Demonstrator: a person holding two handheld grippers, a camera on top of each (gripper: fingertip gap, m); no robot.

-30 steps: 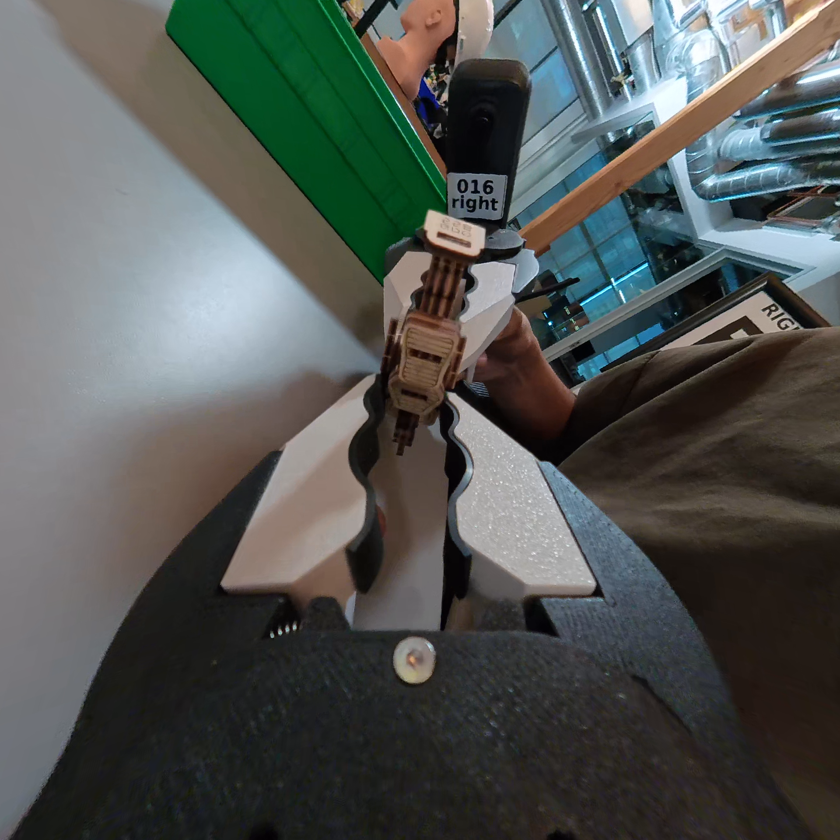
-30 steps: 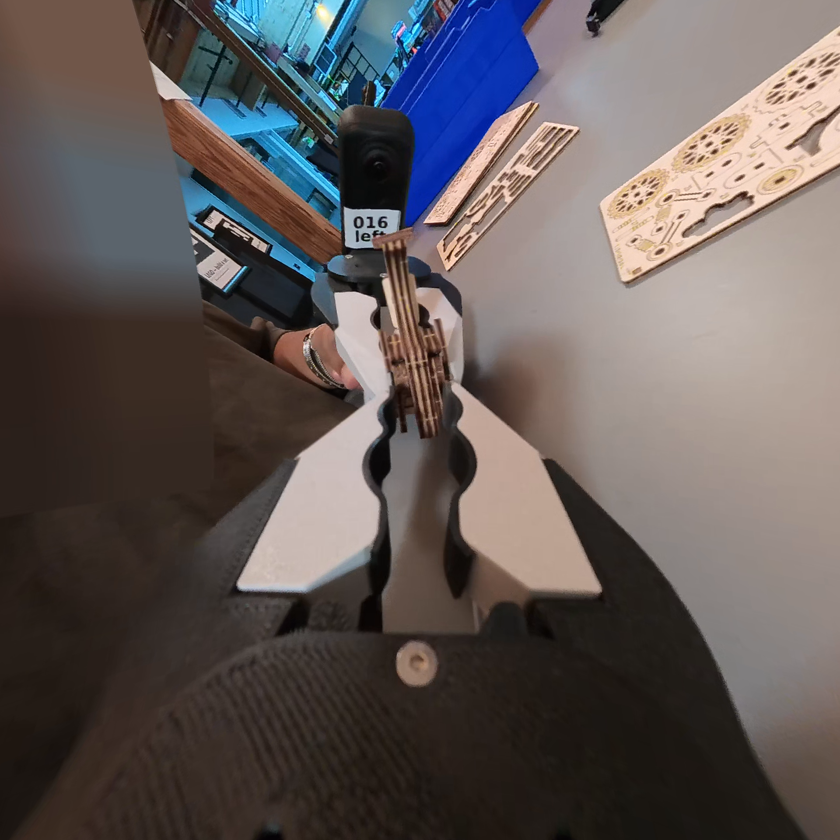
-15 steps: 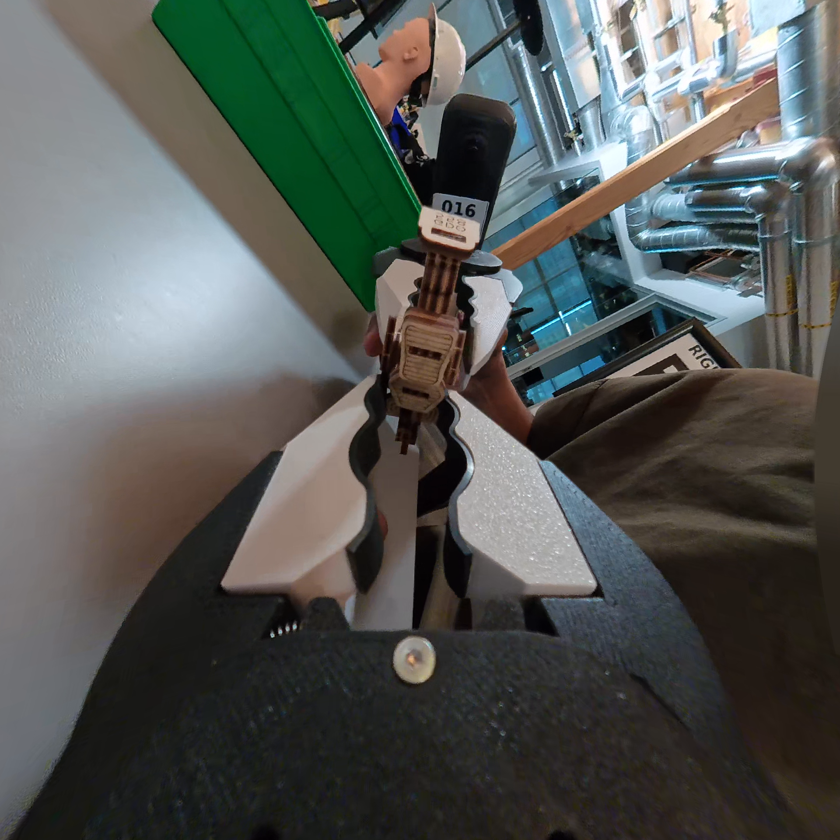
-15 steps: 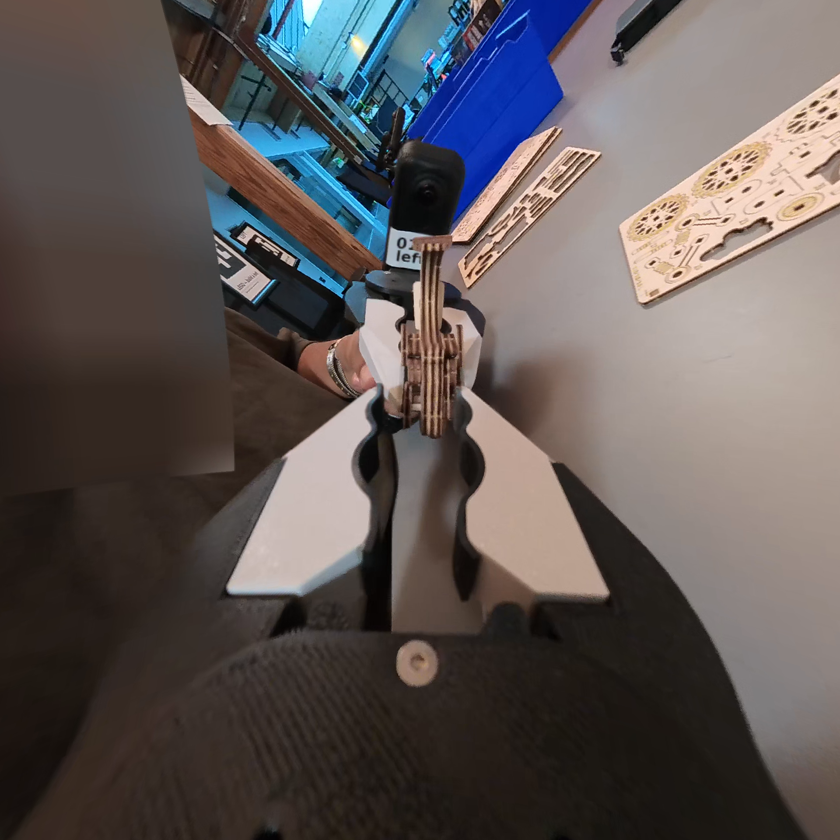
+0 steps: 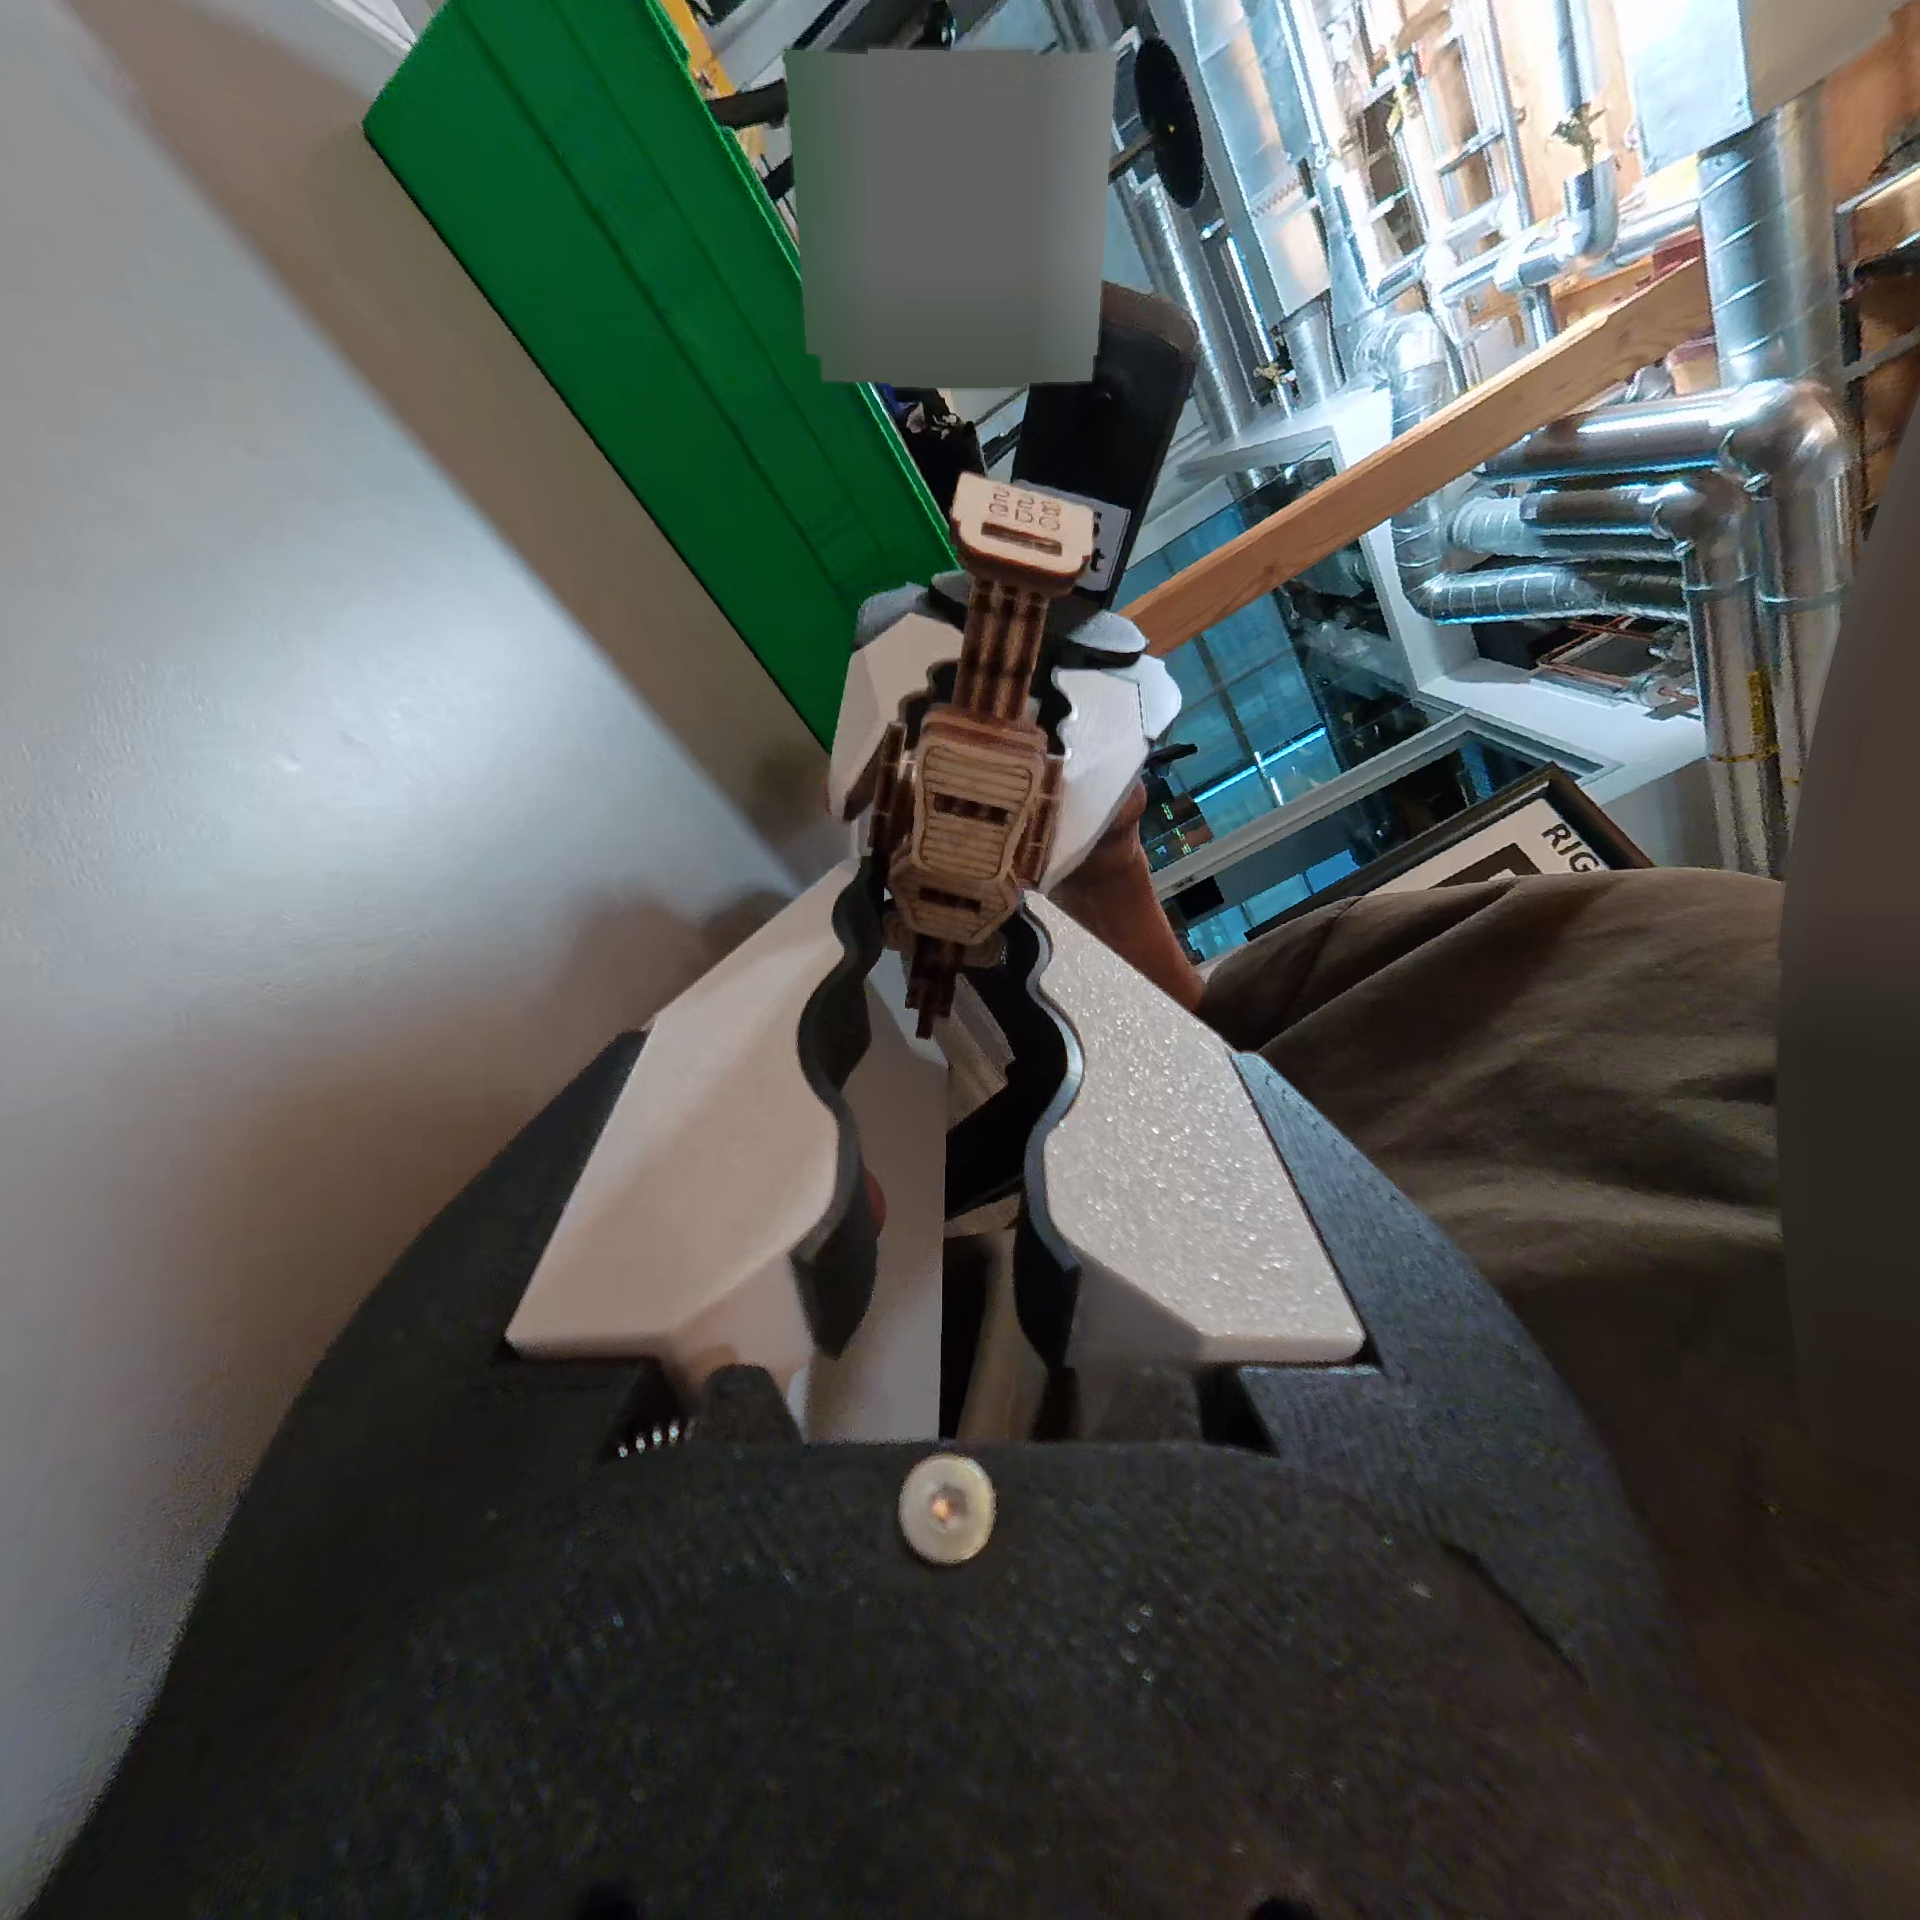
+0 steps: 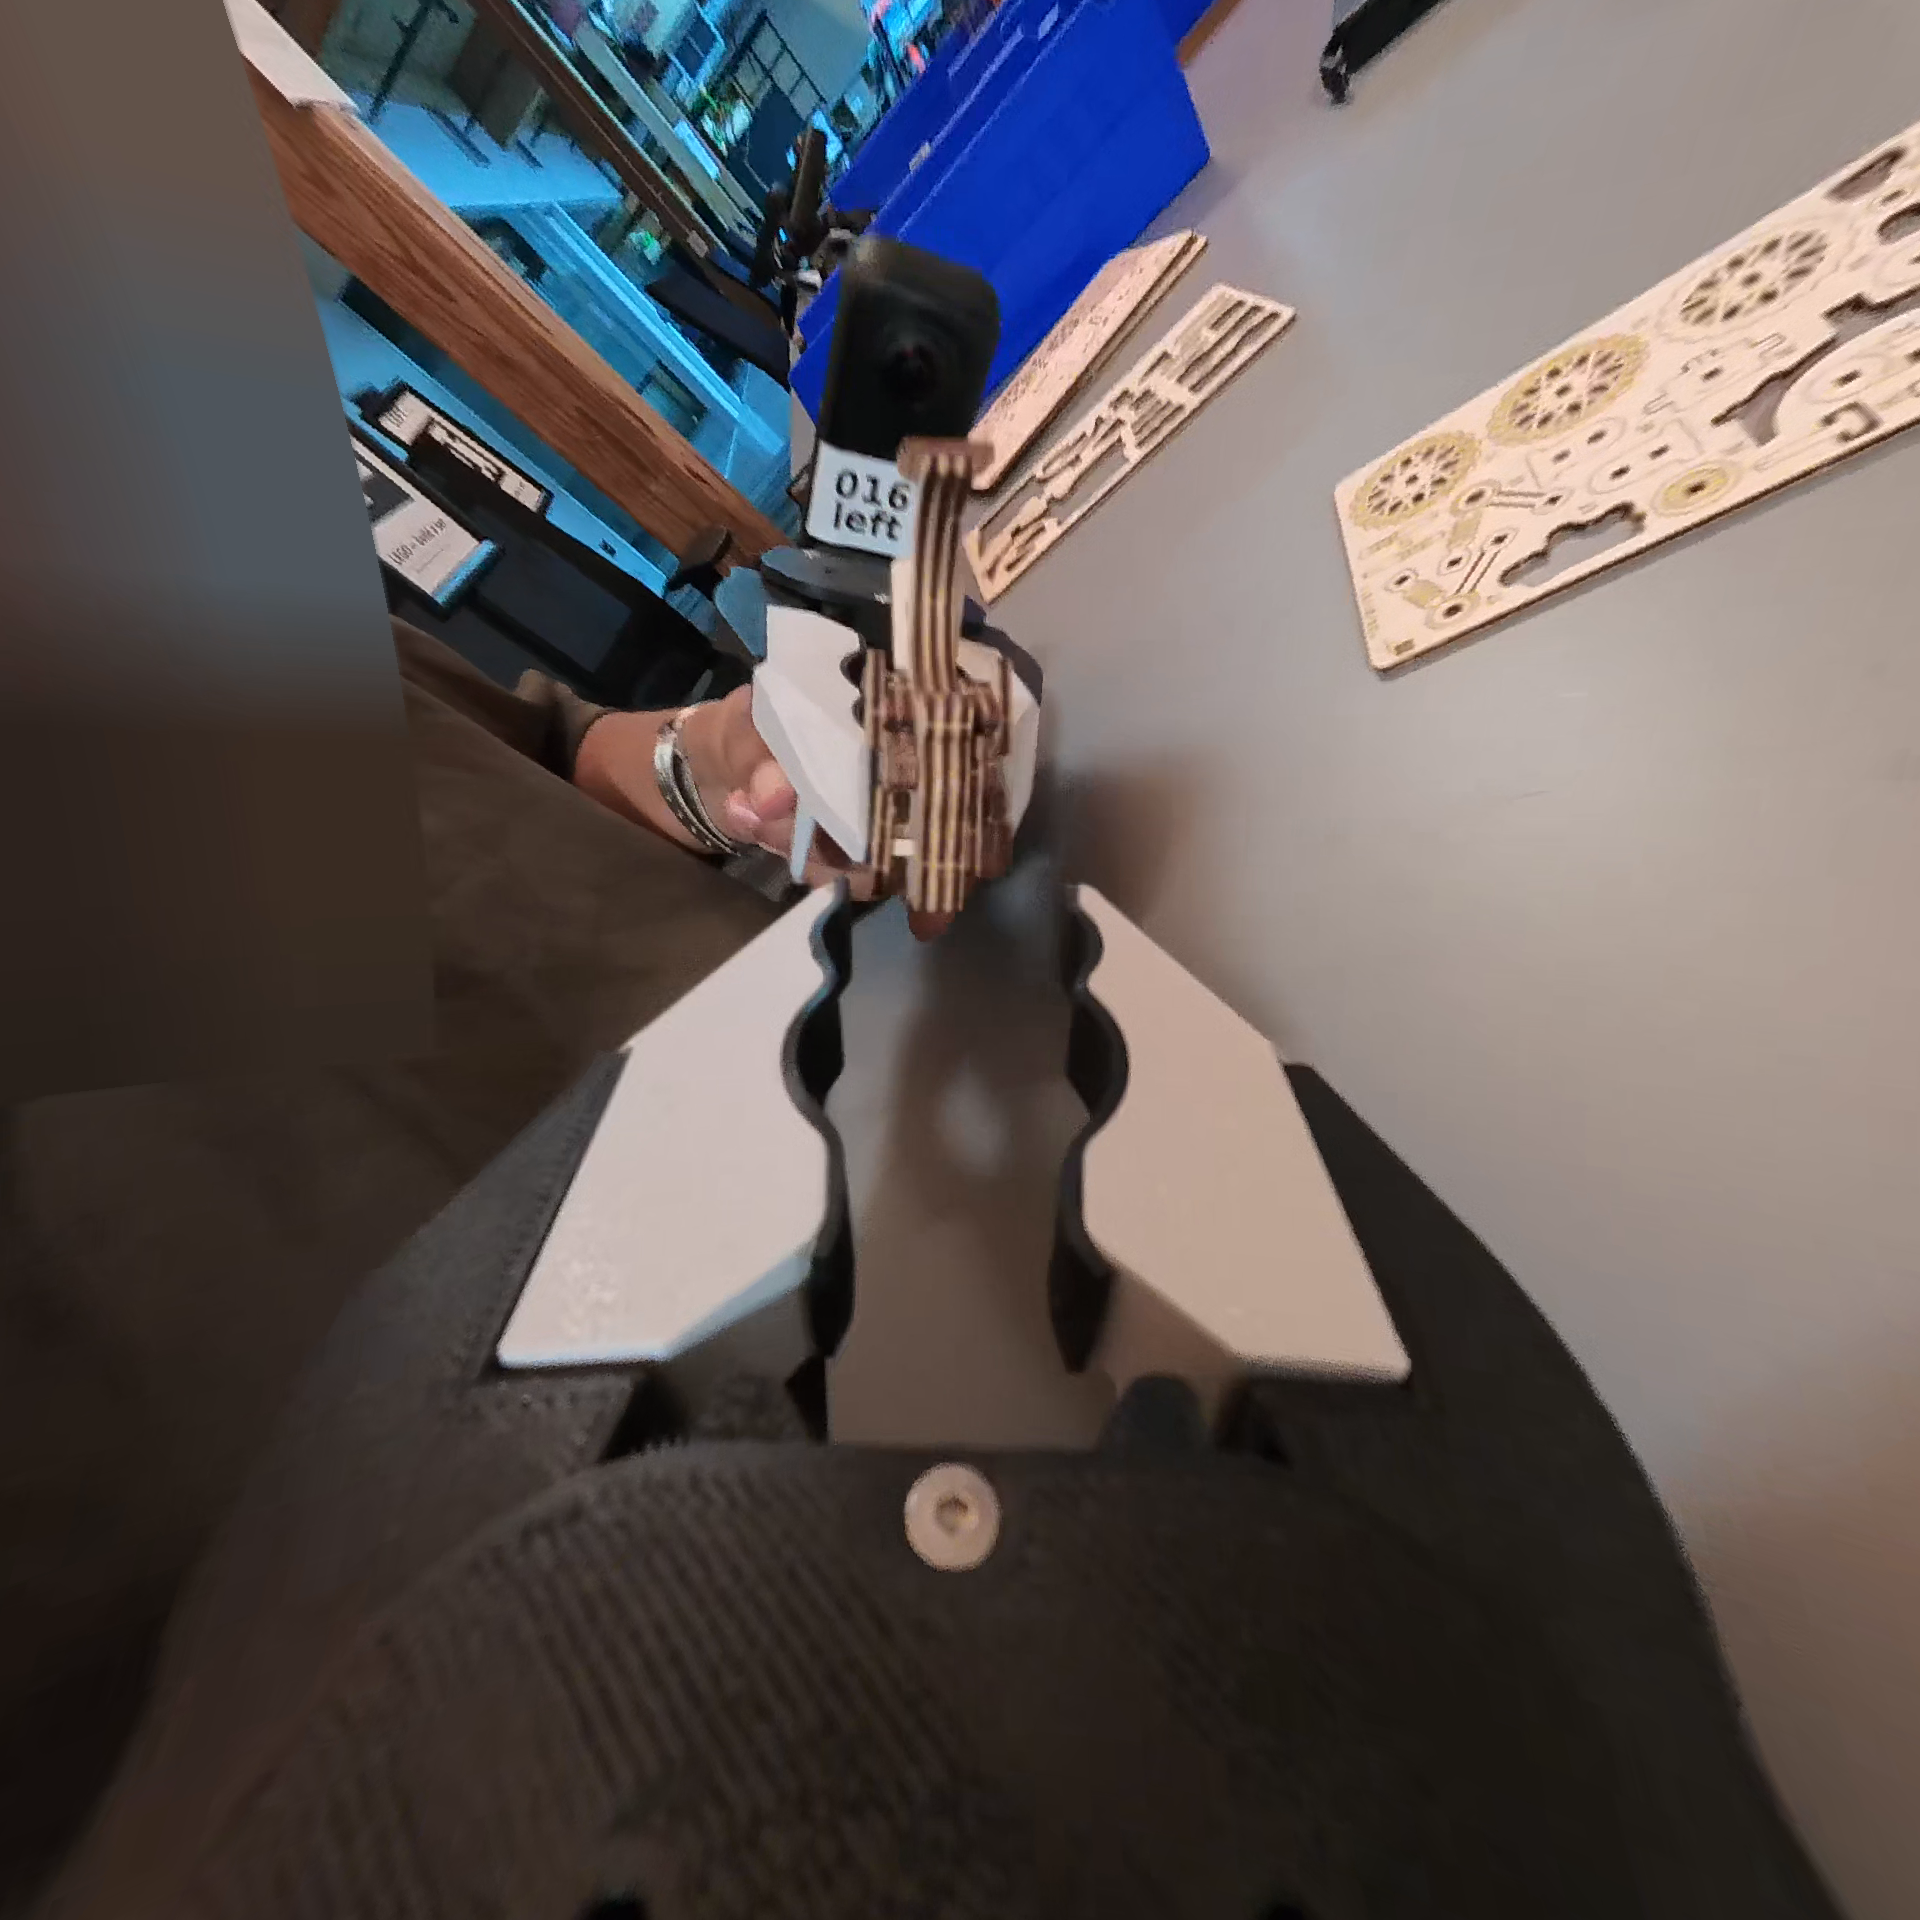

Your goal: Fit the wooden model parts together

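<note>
The layered light-brown wooden model assembly (image 5: 971,821) is held clamped above the grey tabletop (image 6: 1558,935) by the left hand-held gripper (image 5: 951,914), while the right hand-held gripper (image 6: 951,914), earlier closed on it, now stands parted.

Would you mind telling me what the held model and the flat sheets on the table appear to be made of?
Wooden model: likely laser-cut plywood, unfinished; the edges show pale and dark layered stripes. Flat sheets: the same pale thin wood, matte, with cut-out part outlines and empty holes.
</note>
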